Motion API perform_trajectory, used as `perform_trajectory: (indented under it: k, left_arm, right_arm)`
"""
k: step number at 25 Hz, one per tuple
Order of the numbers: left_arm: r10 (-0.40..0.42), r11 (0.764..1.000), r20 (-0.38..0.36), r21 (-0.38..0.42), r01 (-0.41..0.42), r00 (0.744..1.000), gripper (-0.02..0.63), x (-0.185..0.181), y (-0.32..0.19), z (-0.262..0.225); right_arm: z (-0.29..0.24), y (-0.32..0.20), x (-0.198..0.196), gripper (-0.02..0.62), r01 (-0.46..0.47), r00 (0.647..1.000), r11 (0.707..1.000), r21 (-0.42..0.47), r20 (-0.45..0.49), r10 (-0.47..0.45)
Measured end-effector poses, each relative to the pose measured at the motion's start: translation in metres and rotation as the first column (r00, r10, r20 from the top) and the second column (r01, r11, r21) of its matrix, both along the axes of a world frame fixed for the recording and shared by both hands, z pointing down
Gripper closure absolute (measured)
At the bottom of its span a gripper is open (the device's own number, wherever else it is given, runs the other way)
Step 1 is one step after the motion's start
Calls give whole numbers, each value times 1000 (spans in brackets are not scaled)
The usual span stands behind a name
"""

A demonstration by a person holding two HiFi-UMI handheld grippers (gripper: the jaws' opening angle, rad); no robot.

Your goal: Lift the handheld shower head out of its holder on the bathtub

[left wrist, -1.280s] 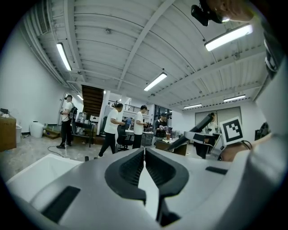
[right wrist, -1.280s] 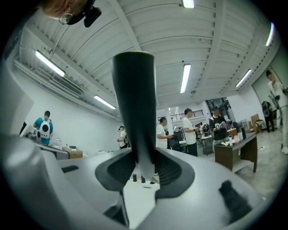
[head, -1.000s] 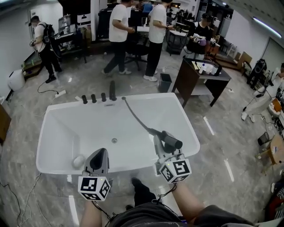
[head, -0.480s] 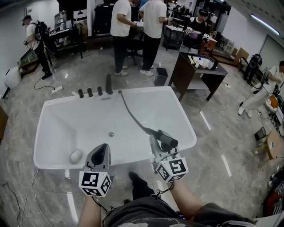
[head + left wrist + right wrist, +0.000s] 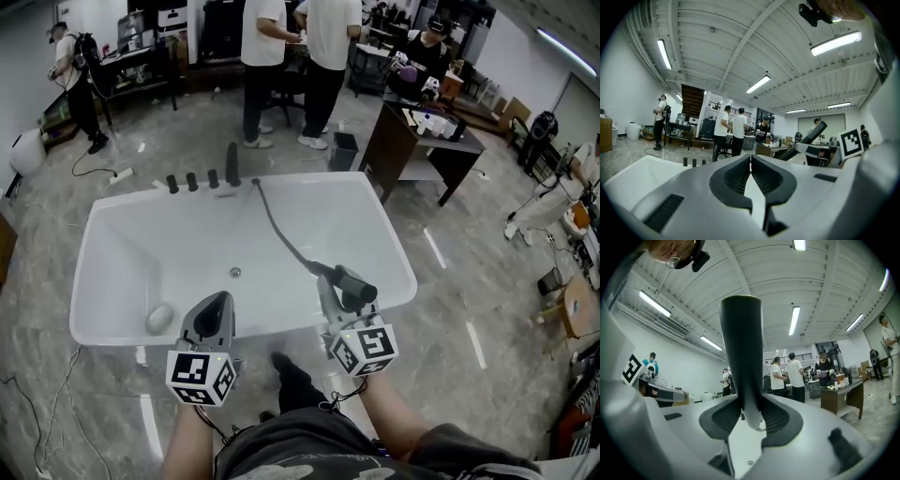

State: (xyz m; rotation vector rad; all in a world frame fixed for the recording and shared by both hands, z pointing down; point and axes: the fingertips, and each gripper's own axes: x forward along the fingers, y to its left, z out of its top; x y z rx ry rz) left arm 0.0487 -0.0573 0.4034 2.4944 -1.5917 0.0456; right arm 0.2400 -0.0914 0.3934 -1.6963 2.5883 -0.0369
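Note:
The dark handheld shower head [image 5: 352,284] is clamped between the jaws of my right gripper [image 5: 336,292], over the near right part of the white bathtub [image 5: 398,253]. Its grey hose [image 5: 279,230] runs back to the far rim, beside the dark spout [image 5: 232,164] and knobs [image 5: 192,181]. In the right gripper view the handle [image 5: 743,366] stands upright between the pads of that gripper [image 5: 751,416]. My left gripper [image 5: 216,305] hovers at the near rim, shut and empty; in its own view the jaws [image 5: 750,171] meet, and the shower head [image 5: 806,140] shows at the right.
A small round white object [image 5: 159,318] lies in the tub's near left corner, and the drain [image 5: 235,272] is mid-floor. Beyond the tub stand people [image 5: 267,66], a dark desk [image 5: 412,141] and a bin [image 5: 344,148]. Cables [image 5: 37,403] lie on the floor at left.
My right gripper, still holding the shower head, has sunk a little toward the near rim. The left gripper has stayed where it was.

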Motion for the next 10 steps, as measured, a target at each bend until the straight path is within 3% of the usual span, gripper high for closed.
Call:
perform_trajectory:
  k: [10]
  left_arm:
    - [13,1000,10,-4,-13,1000,591,5,-1,0]
  right_arm:
    - [6,-1,4,454,8,1000,1000,-18,-20,-8]
